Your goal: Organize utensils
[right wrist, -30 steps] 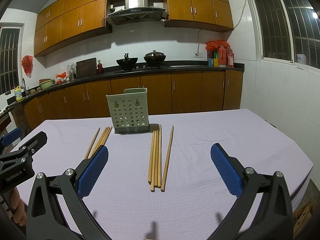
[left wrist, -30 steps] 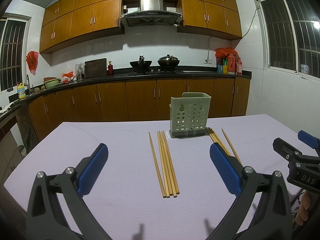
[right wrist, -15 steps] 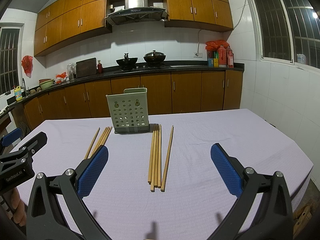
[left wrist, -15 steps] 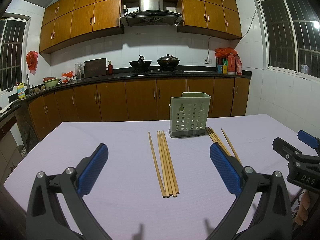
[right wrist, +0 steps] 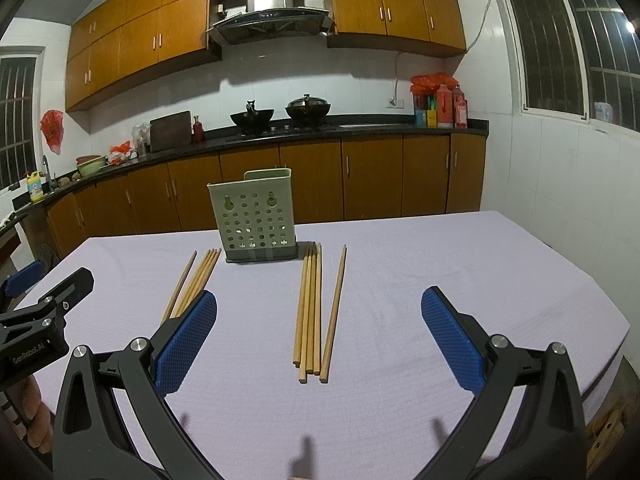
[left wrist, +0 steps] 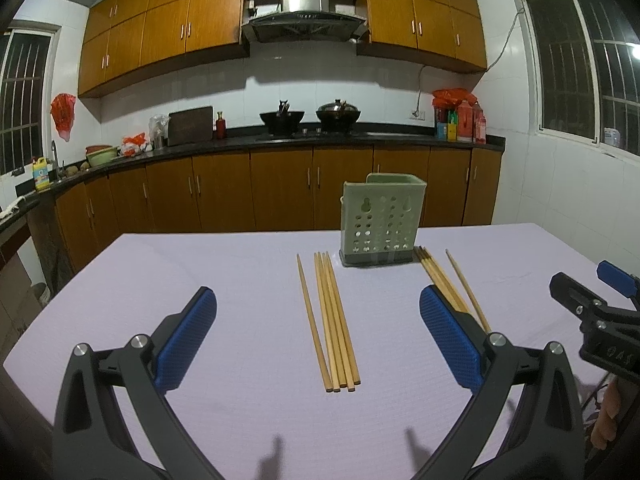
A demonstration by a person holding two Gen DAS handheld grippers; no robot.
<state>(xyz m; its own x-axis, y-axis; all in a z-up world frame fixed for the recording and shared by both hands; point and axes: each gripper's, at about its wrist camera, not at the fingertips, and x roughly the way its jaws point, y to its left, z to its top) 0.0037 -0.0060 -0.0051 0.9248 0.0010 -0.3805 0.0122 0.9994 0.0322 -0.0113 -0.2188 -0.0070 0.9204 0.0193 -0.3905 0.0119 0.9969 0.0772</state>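
The left gripper (left wrist: pixel 318 336) is being held wide open above the table (left wrist: pixel 160 272), with nothing between its blue pads (left wrist: pixel 186 340). A bundle of chopsticks (left wrist: pixel 332 320) is lying on the cloth straight ahead of it, in line with the gap of the jaws, one stick set slightly apart on the left of the other four. Beyond the far ends of these sticks and a little to the right, a green perforated holder (left wrist: pixel 378 220) is standing upright.

The right gripper (right wrist: pixel 318 334) is likewise being held fully spread and is gripping nothing. A second bundle of chopsticks (right wrist: pixel 314 312) is lying ahead of it between the lines of its fingers, one stick angled off on the right. The holder (right wrist: pixel 254 216) is seen ahead and to the left, just past the far tips. Each gripper is being caught at the edge of the other's view, low beside the table.
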